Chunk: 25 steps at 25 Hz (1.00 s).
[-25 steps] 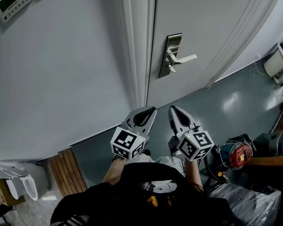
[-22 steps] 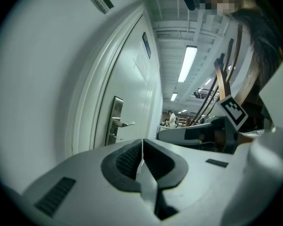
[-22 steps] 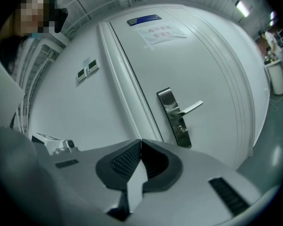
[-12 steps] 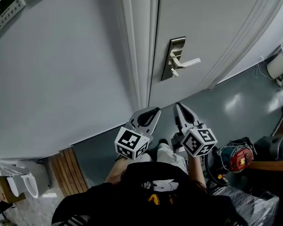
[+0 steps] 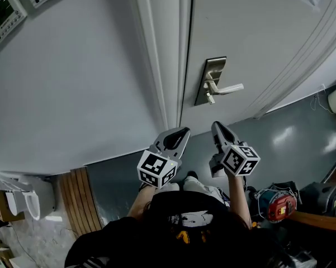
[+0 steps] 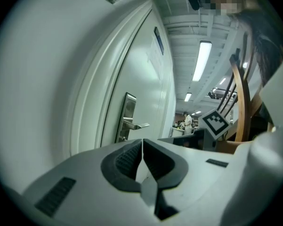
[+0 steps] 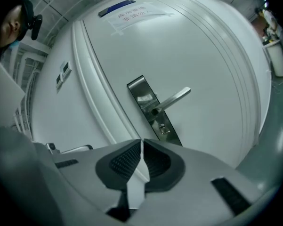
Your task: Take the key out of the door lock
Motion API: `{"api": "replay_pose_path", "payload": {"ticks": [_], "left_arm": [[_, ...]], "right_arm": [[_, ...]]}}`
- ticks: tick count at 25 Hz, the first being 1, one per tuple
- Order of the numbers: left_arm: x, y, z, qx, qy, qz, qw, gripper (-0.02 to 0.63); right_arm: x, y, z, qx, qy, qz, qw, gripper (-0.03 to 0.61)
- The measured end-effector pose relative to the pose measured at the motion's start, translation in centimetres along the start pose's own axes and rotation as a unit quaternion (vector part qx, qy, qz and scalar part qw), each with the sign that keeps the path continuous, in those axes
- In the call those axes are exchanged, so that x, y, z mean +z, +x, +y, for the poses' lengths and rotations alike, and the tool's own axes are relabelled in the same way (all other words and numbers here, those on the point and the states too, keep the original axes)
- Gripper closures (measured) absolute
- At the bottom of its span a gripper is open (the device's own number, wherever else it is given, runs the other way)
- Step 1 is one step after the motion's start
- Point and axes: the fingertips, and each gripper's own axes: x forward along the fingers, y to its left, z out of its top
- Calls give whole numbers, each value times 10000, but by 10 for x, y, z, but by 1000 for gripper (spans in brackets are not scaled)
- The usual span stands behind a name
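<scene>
We see the white door [image 5: 257,32] filling the upper right of the head view, with its steel lock plate [image 5: 212,81] right of centre and the lever handle [image 5: 230,88] pointing toward the right edge. The key [image 5: 211,99] shows as a small bright stub sticking out of the plate just under the lever; in the right gripper view it is the small round piece [image 7: 163,127] low on the plate (too small to tell more).

Both grippers sit low in the frame, below the lock and well apart from it. The left gripper [image 5: 184,130] points up toward the door frame [image 5: 173,66], and in its own view [image 6: 142,141] the ribbed pads meet tip to tip, holding nothing. The right gripper [image 5: 216,125] lies just beside it at lower centre-right, aimed at the door under the handle; its jaws [image 7: 141,141] are pressed together too, also empty.

Two wall panels [image 5: 8,10] hang at the upper left, wooden slats [image 5: 75,197] lie at the lower left, and a red tool [image 5: 277,203] rests on the grey floor [image 5: 290,138] at the lower right
</scene>
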Motion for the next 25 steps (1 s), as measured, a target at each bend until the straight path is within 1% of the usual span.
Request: {"api": "replay_pose_path", "payload": {"ticks": [5, 10, 11, 13, 18, 22, 25], "left_arm": [[0, 14, 2, 299, -12, 14, 9996, 600], [0, 22, 1, 558, -5, 14, 9984, 600], [1, 23, 1, 607, 1, 11, 9982, 600], [2, 24, 1, 710, 7, 0, 9975, 601], [2, 22, 5, 999, -2, -7, 9950, 600], [0, 17, 10, 1226, -9, 0, 9925, 601], [0, 13, 12, 1375, -15, -2, 9905, 600]], "right_arm": [[2, 16, -33, 242, 419, 227, 9986, 571], [5, 40, -52, 479, 751, 385, 9953, 568], [7, 45, -53, 532, 816, 395, 9945, 558], [11, 53, -56, 612, 947, 425, 9927, 503], [13, 72, -64, 724, 1169, 569, 9889, 479], [11, 89, -66, 920, 1604, 687, 9804, 448], [13, 101, -68, 989, 1885, 682, 9747, 445]]}}
